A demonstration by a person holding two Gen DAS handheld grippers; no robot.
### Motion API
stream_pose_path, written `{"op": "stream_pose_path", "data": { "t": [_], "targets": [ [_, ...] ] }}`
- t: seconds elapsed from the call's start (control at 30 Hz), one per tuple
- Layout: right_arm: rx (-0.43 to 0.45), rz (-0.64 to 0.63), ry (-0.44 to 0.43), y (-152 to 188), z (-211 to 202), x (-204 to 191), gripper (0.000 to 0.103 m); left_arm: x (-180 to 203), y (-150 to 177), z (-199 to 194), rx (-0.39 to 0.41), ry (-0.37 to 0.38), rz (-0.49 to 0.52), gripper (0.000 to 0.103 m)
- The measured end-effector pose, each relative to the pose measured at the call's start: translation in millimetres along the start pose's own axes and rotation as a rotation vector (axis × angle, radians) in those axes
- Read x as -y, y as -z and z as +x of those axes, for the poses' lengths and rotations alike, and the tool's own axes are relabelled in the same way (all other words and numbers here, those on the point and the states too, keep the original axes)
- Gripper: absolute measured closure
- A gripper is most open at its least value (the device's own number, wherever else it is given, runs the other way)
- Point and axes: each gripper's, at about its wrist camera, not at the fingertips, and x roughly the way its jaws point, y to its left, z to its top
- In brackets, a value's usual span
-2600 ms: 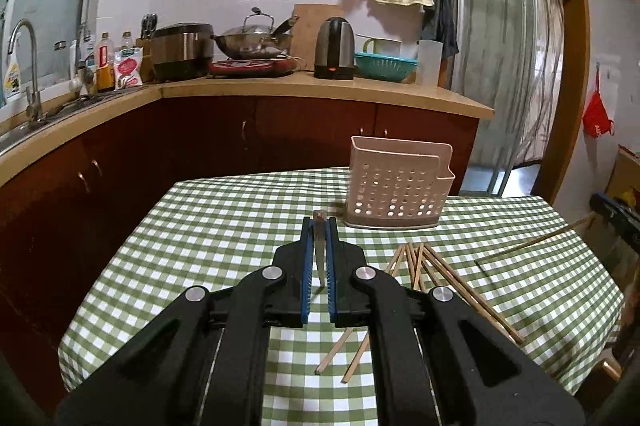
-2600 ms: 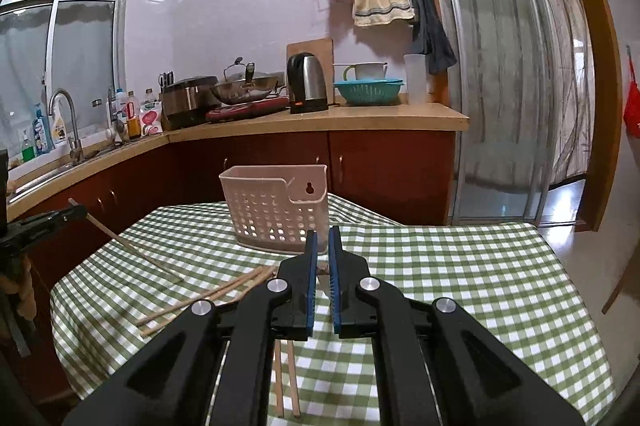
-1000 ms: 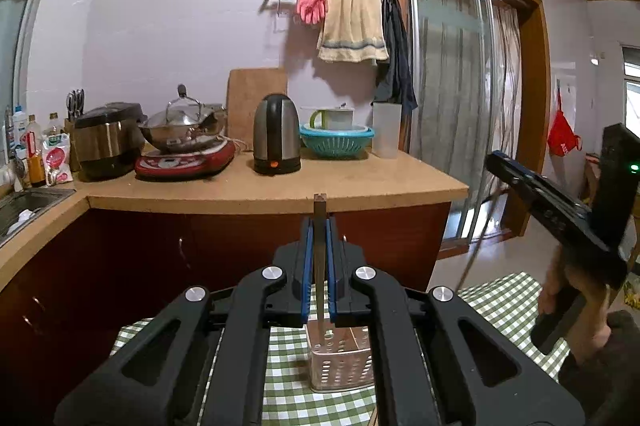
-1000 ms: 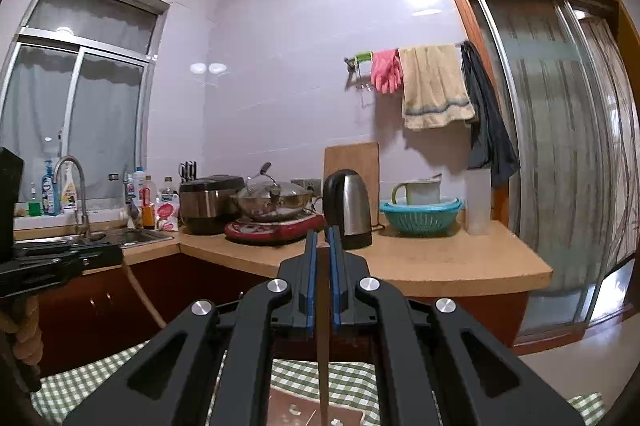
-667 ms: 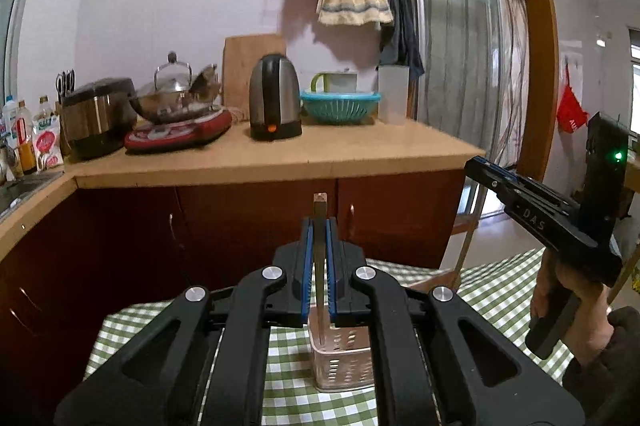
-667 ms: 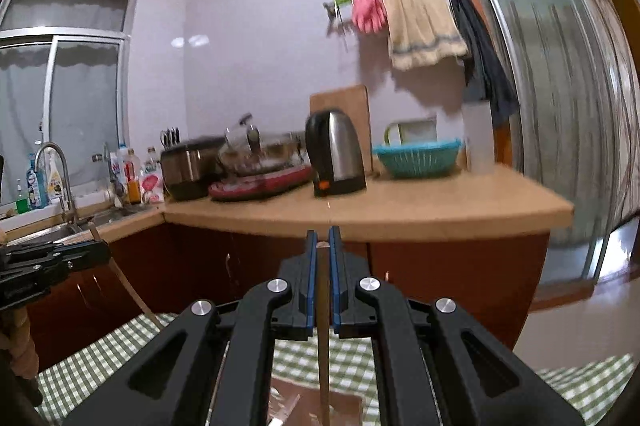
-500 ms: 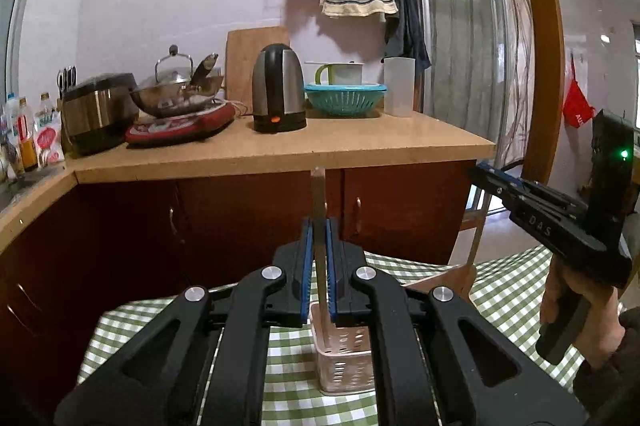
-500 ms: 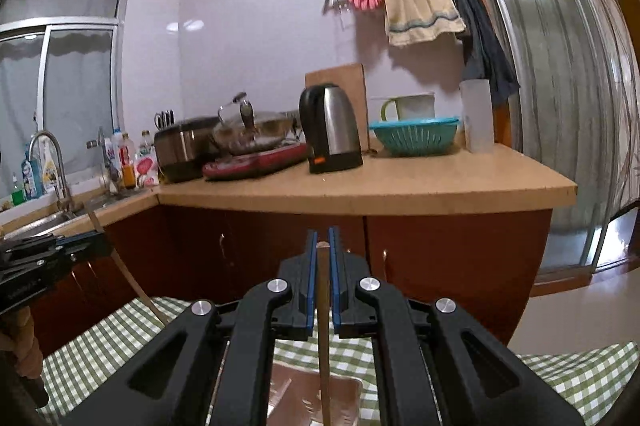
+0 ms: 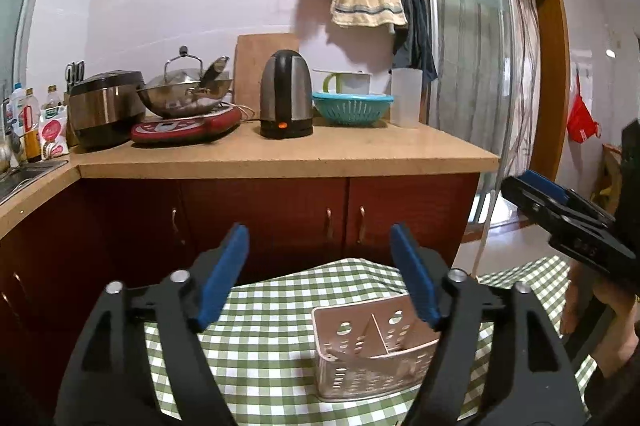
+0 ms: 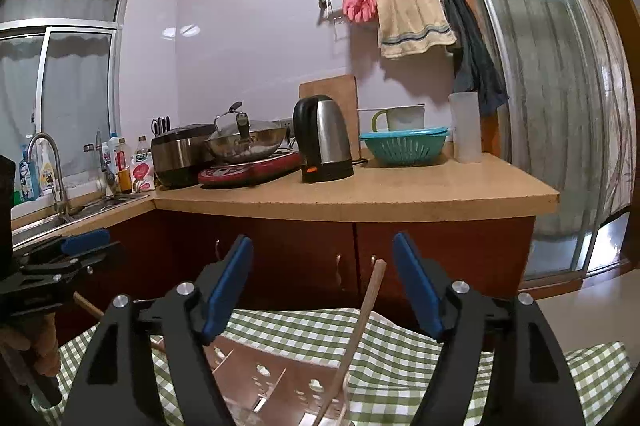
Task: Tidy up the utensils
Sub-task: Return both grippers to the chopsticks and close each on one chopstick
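A pink perforated utensil basket (image 9: 374,354) stands on the green checked tablecloth (image 9: 272,310), below and between my left gripper's fingers. My left gripper (image 9: 320,270) is open and empty above it. Chopsticks lie low inside the basket. In the right wrist view the basket (image 10: 276,382) sits just under my right gripper (image 10: 322,284), which is open. A wooden chopstick (image 10: 356,334) stands tilted in the basket, free between the jaws. The right gripper also shows in the left wrist view (image 9: 560,210), and the left gripper shows in the right wrist view (image 10: 72,246).
Behind the table runs a wooden counter (image 9: 280,154) with a kettle (image 9: 286,94), wok, rice cooker and teal colander (image 9: 352,106). Red-brown cabinets (image 9: 320,214) stand under it. A sink (image 10: 52,214) is at the left, a sliding glass door (image 10: 560,106) at the right.
Both grippers have opened and let go of their chopsticks, which have dropped into the basket. Both grippers came down closer over the basket.
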Motion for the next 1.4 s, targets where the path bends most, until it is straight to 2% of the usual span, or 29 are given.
{"op": "stream_pose_path", "data": {
  "t": [0.23, 0.37, 0.5, 0.77, 0.87, 1.0, 1.13, 1.33, 1.4],
  "targets": [
    [-0.023, -0.005, 0.019, 15.1, -49.8, -3.0, 0.031, -4.9, 12.4, -40.5, 0.024, -0.021, -0.012, 0.023],
    [-0.071, -0.023, 0.054, 45.9, -83.0, -6.9, 0.031, -5.4, 38.3, -67.1, 0.005, -0.040, -0.021, 0.023],
    [-0.143, 0.002, 0.074, 84.4, -109.8, -5.6, 0.032, -4.7, 74.6, -87.2, -0.047, -0.045, -0.018, 0.023],
    [-0.295, 0.003, 0.099, 164.7, -154.9, -8.4, 0.051, -2.8, 146.7, -112.9, -0.166, -0.076, -0.046, 0.026],
    [-0.351, 0.003, 0.074, 187.7, -163.1, -10.3, 0.060, -0.9, 174.2, -121.7, -0.212, -0.092, -0.042, 0.034],
    [-0.425, 0.004, 0.046, 216.5, -171.0, -13.1, 0.068, 0.5, 203.3, -131.2, -0.273, -0.111, -0.029, 0.039],
    [-0.452, 0.000, 0.032, 232.8, -179.7, -14.8, 0.073, -0.3, 223.5, -140.1, -0.313, -0.129, -0.029, 0.043],
    [-0.463, -0.023, 0.007, 238.6, -185.4, -19.8, 0.074, -2.9, 239.1, -146.4, -0.343, -0.142, -0.038, 0.045],
    [-0.476, -0.031, -0.003, 241.0, -184.6, -21.0, 0.077, -2.8, 243.0, -147.0, -0.348, -0.144, -0.035, 0.048]
  ]
}}
